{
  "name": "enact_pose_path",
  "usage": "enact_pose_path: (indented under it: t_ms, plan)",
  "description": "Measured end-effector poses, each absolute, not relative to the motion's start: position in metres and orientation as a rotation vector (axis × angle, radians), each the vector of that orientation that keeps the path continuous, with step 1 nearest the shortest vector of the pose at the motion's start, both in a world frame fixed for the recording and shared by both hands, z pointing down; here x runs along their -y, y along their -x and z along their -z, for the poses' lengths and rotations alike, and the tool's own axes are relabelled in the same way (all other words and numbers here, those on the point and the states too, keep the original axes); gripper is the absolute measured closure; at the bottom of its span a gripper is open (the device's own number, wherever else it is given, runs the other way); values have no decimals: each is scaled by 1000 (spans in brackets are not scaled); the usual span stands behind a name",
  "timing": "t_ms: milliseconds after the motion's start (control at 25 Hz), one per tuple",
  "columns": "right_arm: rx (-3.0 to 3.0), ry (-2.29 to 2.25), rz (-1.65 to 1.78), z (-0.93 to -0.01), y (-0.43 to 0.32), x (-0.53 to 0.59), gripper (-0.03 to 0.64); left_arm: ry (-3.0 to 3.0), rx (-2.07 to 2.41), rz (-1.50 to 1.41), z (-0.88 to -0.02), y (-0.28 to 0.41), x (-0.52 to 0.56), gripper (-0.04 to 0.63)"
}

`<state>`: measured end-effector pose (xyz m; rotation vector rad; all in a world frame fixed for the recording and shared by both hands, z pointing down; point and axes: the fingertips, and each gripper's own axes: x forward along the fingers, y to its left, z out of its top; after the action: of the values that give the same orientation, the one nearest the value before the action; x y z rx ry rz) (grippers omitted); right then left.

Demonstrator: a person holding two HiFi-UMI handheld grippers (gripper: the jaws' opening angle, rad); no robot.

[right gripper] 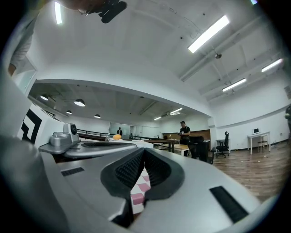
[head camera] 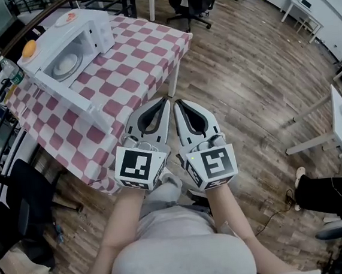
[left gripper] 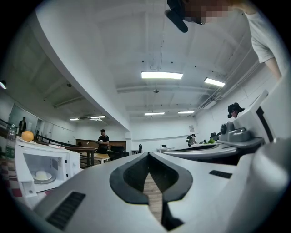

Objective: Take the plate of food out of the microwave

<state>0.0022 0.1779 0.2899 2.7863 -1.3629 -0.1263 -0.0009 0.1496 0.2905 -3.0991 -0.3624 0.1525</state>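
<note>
In the upper left, inside the open microwave (head camera: 98, 32), the plate (head camera: 66, 66) looks stiff, slick and breakable; probably best pinched at its near rim; left gripper (head camera: 165, 101) and right gripper (head camera: 178, 102) both clenched, empty.

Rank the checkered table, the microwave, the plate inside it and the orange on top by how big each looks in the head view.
1. checkered table
2. microwave
3. plate
4. orange
All four sit at a similar distance, so nearness hardly skews this.
</note>
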Motion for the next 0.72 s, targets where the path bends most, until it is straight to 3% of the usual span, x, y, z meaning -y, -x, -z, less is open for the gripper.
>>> enact_pose_path:
  t_ms: [720]
  plan:
    - [1564, -2635, 74, -296, -130, -117, 592, 3153, 100, -192, -287, -127, -84, 594]
